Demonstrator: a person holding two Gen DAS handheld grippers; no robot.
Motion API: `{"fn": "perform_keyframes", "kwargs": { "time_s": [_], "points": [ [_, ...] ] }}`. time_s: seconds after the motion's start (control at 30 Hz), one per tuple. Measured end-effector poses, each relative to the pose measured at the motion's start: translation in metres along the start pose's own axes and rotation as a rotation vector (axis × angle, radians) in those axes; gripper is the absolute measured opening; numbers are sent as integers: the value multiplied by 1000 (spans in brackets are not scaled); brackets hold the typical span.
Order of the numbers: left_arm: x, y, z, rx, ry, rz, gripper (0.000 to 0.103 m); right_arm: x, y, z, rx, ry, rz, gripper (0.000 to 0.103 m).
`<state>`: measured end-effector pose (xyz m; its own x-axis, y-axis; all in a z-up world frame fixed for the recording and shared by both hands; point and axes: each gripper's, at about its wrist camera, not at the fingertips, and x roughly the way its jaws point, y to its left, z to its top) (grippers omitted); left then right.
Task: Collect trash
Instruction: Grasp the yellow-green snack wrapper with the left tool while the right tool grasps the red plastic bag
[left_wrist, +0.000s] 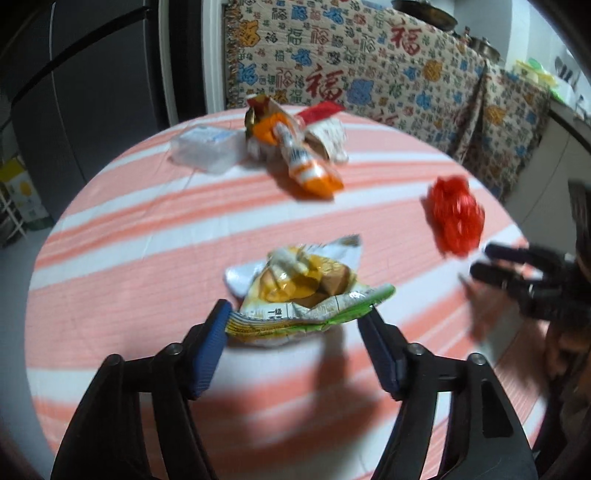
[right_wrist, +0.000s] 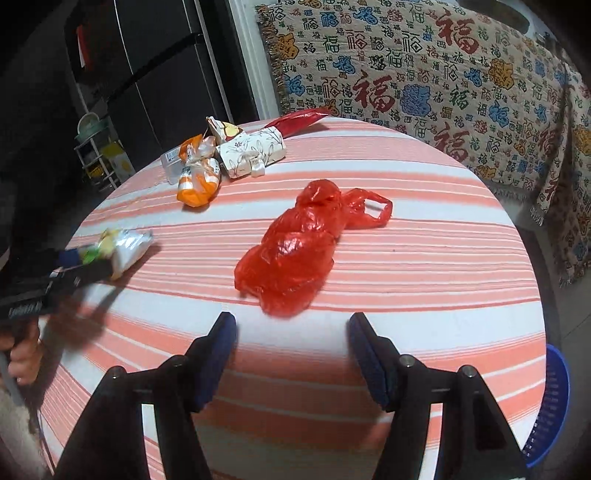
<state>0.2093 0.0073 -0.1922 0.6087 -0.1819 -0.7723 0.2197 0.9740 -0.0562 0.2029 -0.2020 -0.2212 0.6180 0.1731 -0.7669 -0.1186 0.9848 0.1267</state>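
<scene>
A crumpled yellow-green snack wrapper (left_wrist: 306, 291) lies on the round striped table (left_wrist: 147, 258). My left gripper (left_wrist: 299, 319) is open, its fingertips either side of the wrapper's near edge. A crumpled red plastic bag (right_wrist: 295, 247) lies mid-table; my right gripper (right_wrist: 291, 325) is open just short of it. The bag also shows in the left wrist view (left_wrist: 456, 216), and the wrapper in the right wrist view (right_wrist: 125, 247). An orange-white wrapper (left_wrist: 314, 170) and other packets (left_wrist: 325, 140) lie at the far side.
A clear plastic box (left_wrist: 205, 147) sits at the far left of the table. A patterned cloth (right_wrist: 443, 92) covers furniture behind. A dark fridge (right_wrist: 159, 74) stands at the back left. A blue basket (right_wrist: 550, 406) is below the table's right edge.
</scene>
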Motion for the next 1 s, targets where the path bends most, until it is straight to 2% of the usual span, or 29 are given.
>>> {"fn": "perform_keyframes", "kwargs": {
  "time_s": [0.03, 0.1, 0.2, 0.4, 0.5, 0.6, 0.67, 0.77, 0.9, 1.0],
  "points": [
    [1, -1, -4, 5, 4, 14, 83, -1, 1, -1, -8, 2, -7, 66],
    [5, 1, -9, -8, 22, 27, 85, -4, 2, -5, -18, 5, -20, 66],
    [7, 5, -11, -49, 17, 15, 91, -10, -2, -4, 53, 8, 9, 67],
    [10, 6, -11, -56, 27, 19, 96, -12, 6, 33, 133, -77, 13, 67],
    [6, 12, -14, -38, 37, 7, 96, 12, 7, 42, 93, -6, -47, 65],
    [4, 23, -16, -12, 47, 7, 99, 18, -11, 28, 85, 60, -98, 64],
    [8, 24, -15, 43, 63, -2, 103, 7, -24, 17, 66, 52, -130, 65],
    [14, 16, -9, 101, 69, -13, 103, -4, -33, 5, 14, 53, -141, 67],
    [23, 10, 1, 124, 69, -30, 103, -7, -31, 2, -11, 65, -89, 84],
    [31, 12, 10, 123, 69, -30, 103, 2, -19, 6, -74, 79, -133, 89]
  ]
}}
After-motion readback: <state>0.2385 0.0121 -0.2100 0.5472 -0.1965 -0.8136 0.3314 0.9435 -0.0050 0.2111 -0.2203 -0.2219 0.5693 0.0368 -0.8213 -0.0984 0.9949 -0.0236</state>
